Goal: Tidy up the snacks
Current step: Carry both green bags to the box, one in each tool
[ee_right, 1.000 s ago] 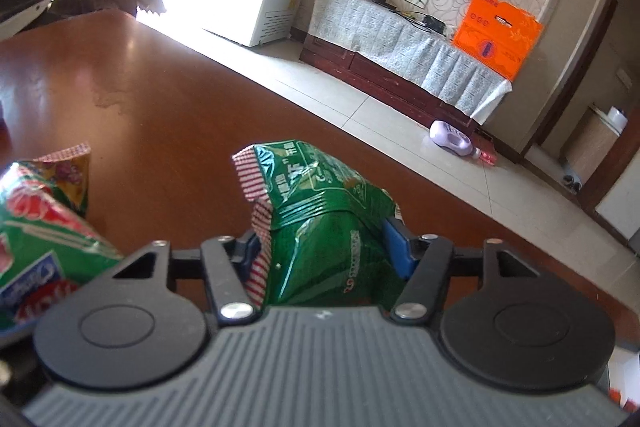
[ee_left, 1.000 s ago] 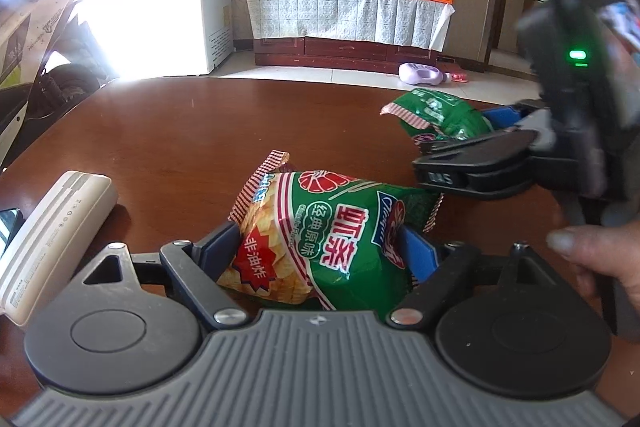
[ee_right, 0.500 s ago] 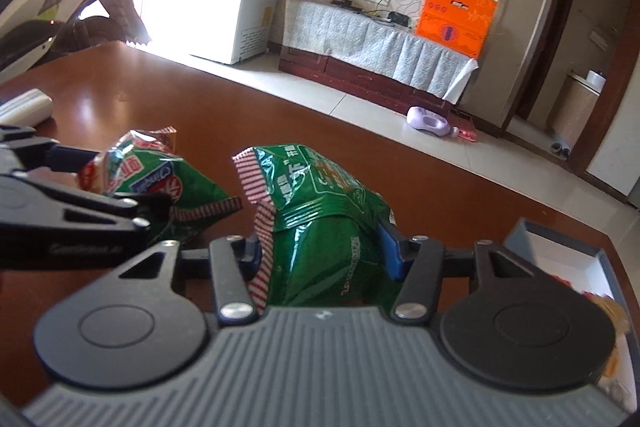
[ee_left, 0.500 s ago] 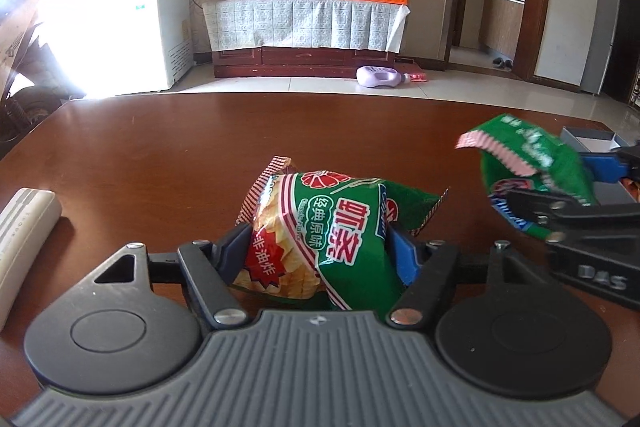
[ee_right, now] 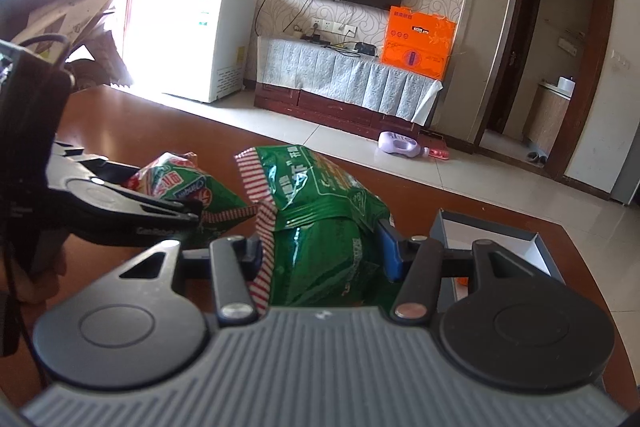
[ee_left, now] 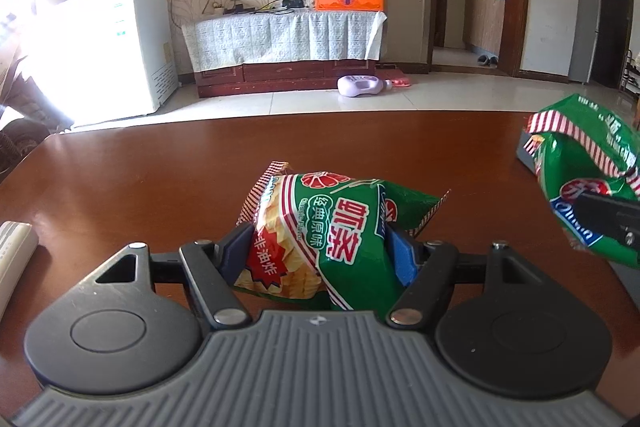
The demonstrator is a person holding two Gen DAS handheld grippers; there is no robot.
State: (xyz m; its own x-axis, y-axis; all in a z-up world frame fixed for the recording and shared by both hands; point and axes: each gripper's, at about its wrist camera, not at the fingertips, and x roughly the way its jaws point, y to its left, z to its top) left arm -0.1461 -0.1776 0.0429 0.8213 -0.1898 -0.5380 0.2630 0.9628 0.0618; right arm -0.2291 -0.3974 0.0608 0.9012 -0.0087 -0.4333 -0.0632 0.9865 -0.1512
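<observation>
Gripping each soft, light, crinkly snack bag [ee_left: 320,235] at mid-body, the left gripper [ee_left: 318,259] and right gripper [ee_right: 320,259] probably crush chips.

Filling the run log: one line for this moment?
left gripper: shut on chip bag | right gripper: shut on green bag | box: ahead right

The table [ee_left: 160,163] looks like polished reddish-brown wood, smooth and glossy enough to mirror the window light; both snack bags, the chip bag [ee_left: 320,235] and the green bag [ee_right: 320,219], are crinkled shiny plastic film. The left gripper [ee_left: 316,259] and right gripper [ee_right: 320,259] show matt black plastic arms, ribbed grey housing, small bright metal pins; the tray [ee_right: 536,247] looks like matt card.
</observation>
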